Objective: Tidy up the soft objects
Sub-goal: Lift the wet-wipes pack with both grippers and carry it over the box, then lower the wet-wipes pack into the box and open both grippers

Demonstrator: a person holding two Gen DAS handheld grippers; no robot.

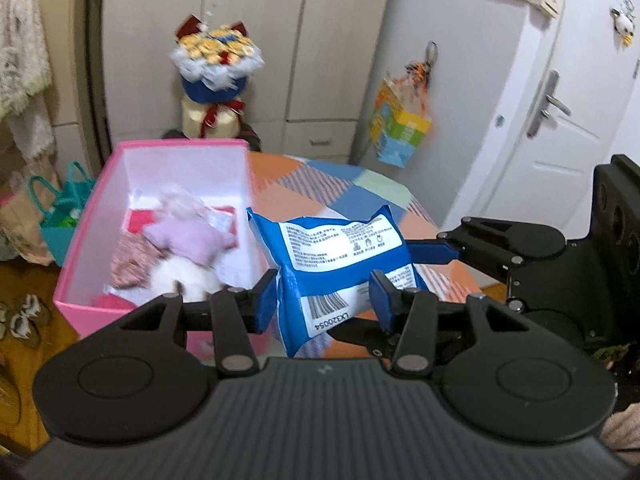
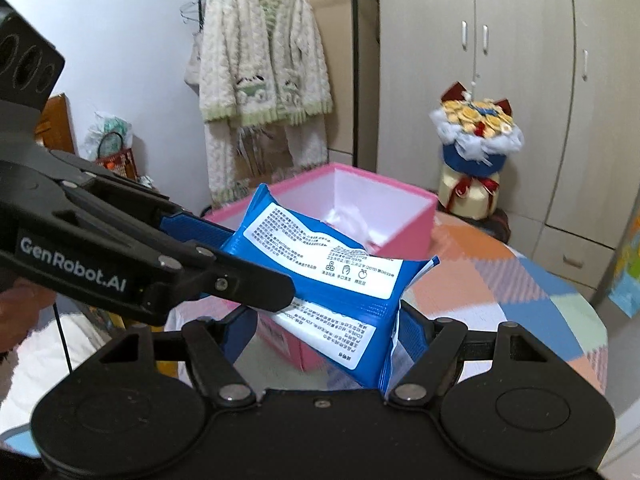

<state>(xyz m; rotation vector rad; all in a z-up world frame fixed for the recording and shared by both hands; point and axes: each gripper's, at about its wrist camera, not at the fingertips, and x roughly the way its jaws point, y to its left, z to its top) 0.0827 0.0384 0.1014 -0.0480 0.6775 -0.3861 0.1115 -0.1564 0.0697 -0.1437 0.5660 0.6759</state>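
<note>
A blue soft pack of wipes (image 1: 340, 256) with a white label is held in the air beside a pink box (image 1: 80, 248). My left gripper (image 1: 324, 300) is shut on its near end. My right gripper (image 2: 328, 340) is shut on the same pack (image 2: 320, 264) and reaches in from the right in the left wrist view (image 1: 436, 252). The box holds a lilac plush (image 1: 188, 236), a white plush (image 1: 188, 280) and a patterned cloth (image 1: 132, 260). The pack hangs just right of the box's open top.
The box stands on a round table with a patchwork cloth (image 1: 348, 184). A bouquet (image 1: 216, 60) stands behind it. Cupboards (image 1: 280, 40) and a white door (image 1: 560, 120) line the back. A fluffy cardigan (image 2: 260, 64) hangs at the wall.
</note>
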